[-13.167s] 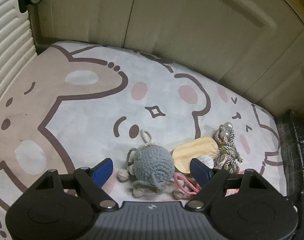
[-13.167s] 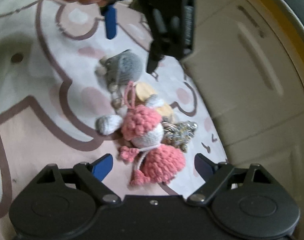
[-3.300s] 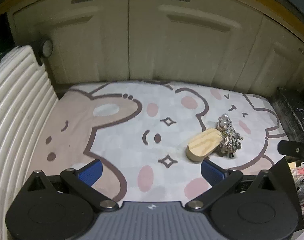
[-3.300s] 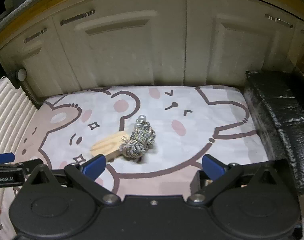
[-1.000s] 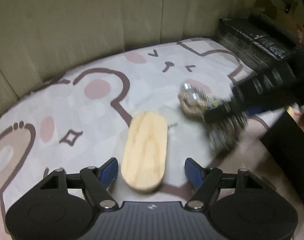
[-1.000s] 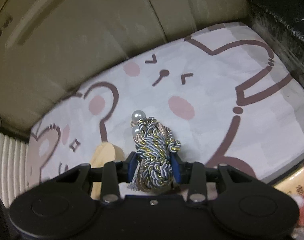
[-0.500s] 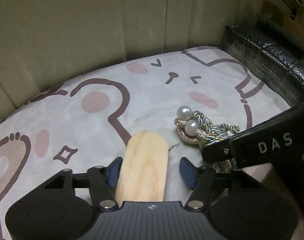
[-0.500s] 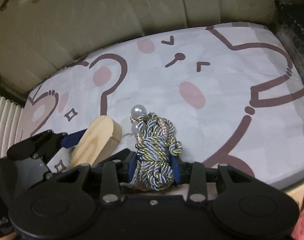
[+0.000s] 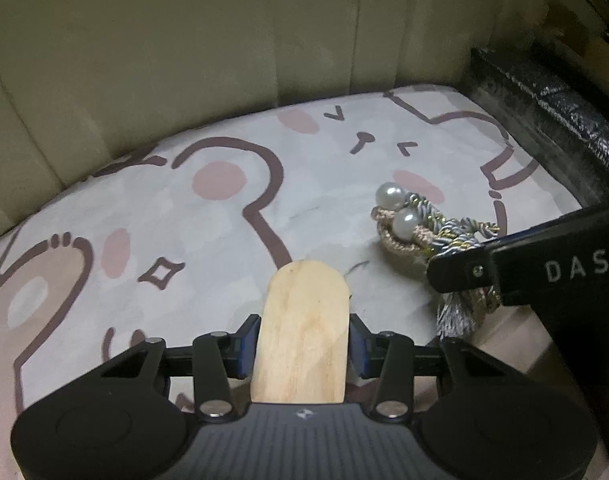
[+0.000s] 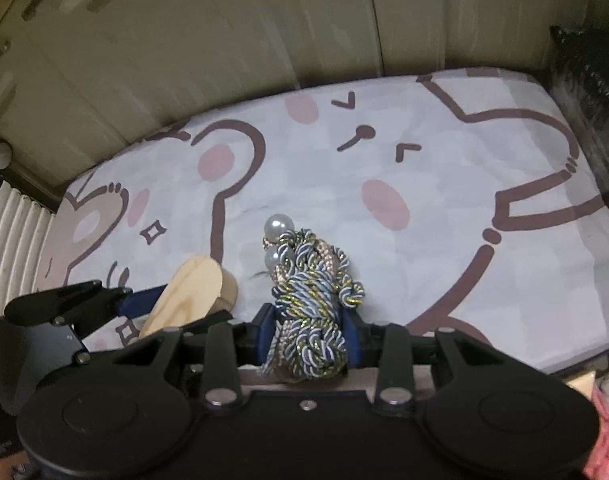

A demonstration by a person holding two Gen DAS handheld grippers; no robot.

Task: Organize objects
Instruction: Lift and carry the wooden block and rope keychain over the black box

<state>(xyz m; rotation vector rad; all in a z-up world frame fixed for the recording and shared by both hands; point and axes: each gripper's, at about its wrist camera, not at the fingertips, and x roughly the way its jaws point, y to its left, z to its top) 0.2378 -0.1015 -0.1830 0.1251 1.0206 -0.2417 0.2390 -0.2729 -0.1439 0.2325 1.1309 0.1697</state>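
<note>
Both cams sit low, just behind their own fingers, looking fwd & down over the mat (image 9: 232,216) toward the cabinets (image 9: 224,60) at frame top. Left wrist view: very close to the wood piece (image 9: 304,320), bottom centre; right gripper (image 9: 456,276) enters at right edge. Right wrist view: close on the cord bundle (image 10: 312,300), bottom centre; left gripper (image 10: 144,300) at lower left. Shared: mat, cabinets, wood piece (image 10: 196,292), cord bundle (image 9: 420,228).
</note>
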